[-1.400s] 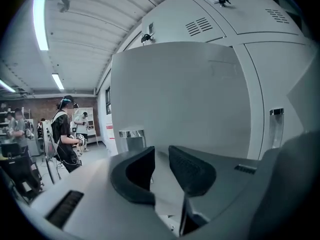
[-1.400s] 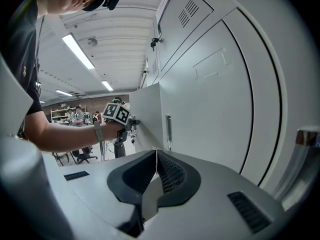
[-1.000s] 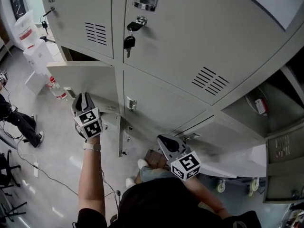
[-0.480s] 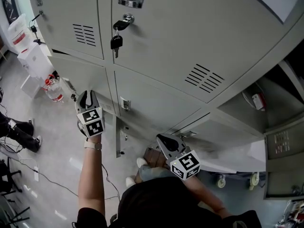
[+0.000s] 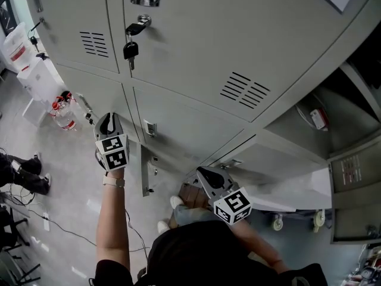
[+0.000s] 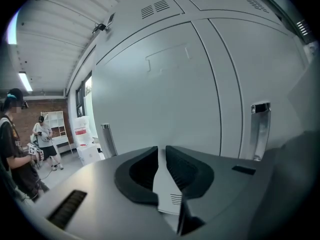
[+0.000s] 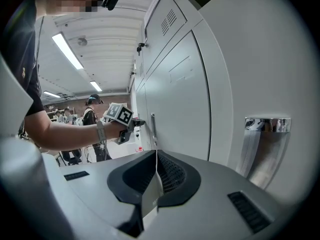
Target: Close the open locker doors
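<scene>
Grey lockers fill the head view. The middle-row door at the left [image 5: 89, 91] lies flush with its neighbours. My left gripper [image 5: 109, 119] points at its lower part and faces the flat door panel [image 6: 160, 94] close up in the left gripper view. Its jaws [image 6: 161, 150] have just been closing and stand a narrow gap apart with nothing between them. Below it a bottom-row door [image 5: 144, 171] stands open, seen edge-on. My right gripper [image 5: 202, 173] is shut and empty [image 7: 156, 154], beside another open low door [image 5: 286, 189].
A key [image 5: 130, 49] hangs from the upper door's lock. Water bottles [image 5: 62, 109] and white boxes [image 5: 36, 76] stand on the floor at the left, with cables nearby. An open locker compartment [image 5: 309, 121] is at the right. People [image 6: 15, 149] stand across the room.
The middle-row left door, open a second ago, has swung shut. My left gripper followed it towards the lockers. The right gripper has stayed in place.
</scene>
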